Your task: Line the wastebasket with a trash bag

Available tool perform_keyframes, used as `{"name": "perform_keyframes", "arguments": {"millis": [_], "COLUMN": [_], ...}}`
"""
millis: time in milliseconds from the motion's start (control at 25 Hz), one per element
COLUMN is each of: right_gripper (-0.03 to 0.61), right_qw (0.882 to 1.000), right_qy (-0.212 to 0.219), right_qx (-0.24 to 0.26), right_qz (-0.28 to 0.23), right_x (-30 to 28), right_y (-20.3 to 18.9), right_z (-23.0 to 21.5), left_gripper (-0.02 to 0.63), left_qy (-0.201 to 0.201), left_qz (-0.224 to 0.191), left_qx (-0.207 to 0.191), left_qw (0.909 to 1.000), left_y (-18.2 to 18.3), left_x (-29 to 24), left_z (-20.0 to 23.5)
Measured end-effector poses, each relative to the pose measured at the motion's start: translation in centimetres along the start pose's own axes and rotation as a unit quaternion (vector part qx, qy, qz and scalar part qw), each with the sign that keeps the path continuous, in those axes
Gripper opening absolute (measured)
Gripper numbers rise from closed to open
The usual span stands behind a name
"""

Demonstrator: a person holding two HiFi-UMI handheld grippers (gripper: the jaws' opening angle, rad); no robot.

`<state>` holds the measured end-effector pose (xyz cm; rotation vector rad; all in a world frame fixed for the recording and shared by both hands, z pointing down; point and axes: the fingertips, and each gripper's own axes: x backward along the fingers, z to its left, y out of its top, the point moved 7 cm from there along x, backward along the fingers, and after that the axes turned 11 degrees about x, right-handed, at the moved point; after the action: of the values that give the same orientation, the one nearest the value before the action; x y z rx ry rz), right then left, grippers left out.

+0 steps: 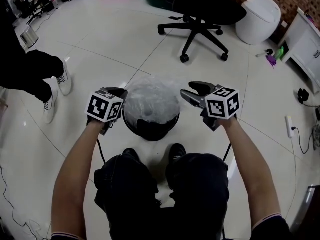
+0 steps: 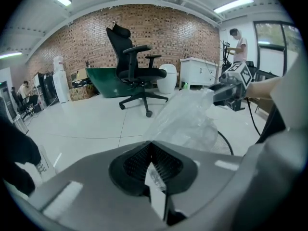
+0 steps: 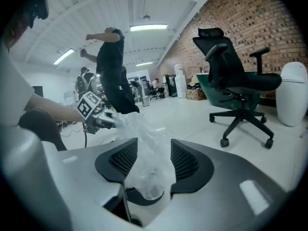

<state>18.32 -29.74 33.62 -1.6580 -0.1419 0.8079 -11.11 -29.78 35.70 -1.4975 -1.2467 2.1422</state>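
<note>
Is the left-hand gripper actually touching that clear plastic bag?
Touching. In the left gripper view, the left gripper is shut, its fingers pinching a fold of the trash bag.

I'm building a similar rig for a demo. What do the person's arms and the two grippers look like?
The left hand-held gripper and right hand-held gripper have grey bodies, black ribbed pads and a white cube with black square markers. A black cable trails from each. The arms are bare below dark short sleeves with pale-striped hems.
</note>
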Motion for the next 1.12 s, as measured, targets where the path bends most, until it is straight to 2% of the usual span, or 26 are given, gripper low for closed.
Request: {"name": "perform_keyframes", "arguments": {"millis": [120, 200, 280, 320, 640, 920, 1120], "right_gripper": [0.224, 0.212, 0.047, 0.002, 0.002, 0.002, 0.002], "right_qw": [0.999, 0.998, 0.997, 0.997, 0.997, 0.995, 0.993], "right_qy": [0.018, 0.011, 0.000, 0.000, 0.039, 0.062, 0.068], "right_qx": [0.023, 0.036, 0.044, 0.044, 0.050, 0.040, 0.034], "right_qz": [0.032, 0.054, 0.060, 0.056, 0.050, 0.067, 0.091], "right_x": [-2.0, -2.9, -3.1, -2.9, -0.4, 1.5, 2.0], "right_y": [-0.7, -1.5, -1.8, -1.8, -1.8, -4.3, -6.2], "right_z": [1.3, 1.6, 1.6, 1.6, 4.5, 7.4, 9.0], "left_gripper": [0.012, 0.012, 0.011, 0.012, 0.011, 0.011, 0.012], "left_qy": [-0.005, -0.008, -0.011, -0.013, -0.039, -0.073, -0.094], "left_qz": [0.001, 0.003, 0.005, 0.005, 0.010, 0.040, 0.065], "left_qx": [-0.001, -0.002, -0.002, -0.001, 0.010, -0.009, -0.006], "left_qw": [1.0000, 1.0000, 0.9999, 0.9999, 0.9991, 0.9965, 0.9934], "left_y": [-0.1, -0.4, -0.7, -0.8, -3.1, -6.7, -9.5], "left_x": [0.2, 0.4, 0.8, 1.0, 3.5, 5.6, 6.4], "left_z": [-0.6, -0.9, -1.1, -1.1, -2.6, -4.9, -5.9]}}
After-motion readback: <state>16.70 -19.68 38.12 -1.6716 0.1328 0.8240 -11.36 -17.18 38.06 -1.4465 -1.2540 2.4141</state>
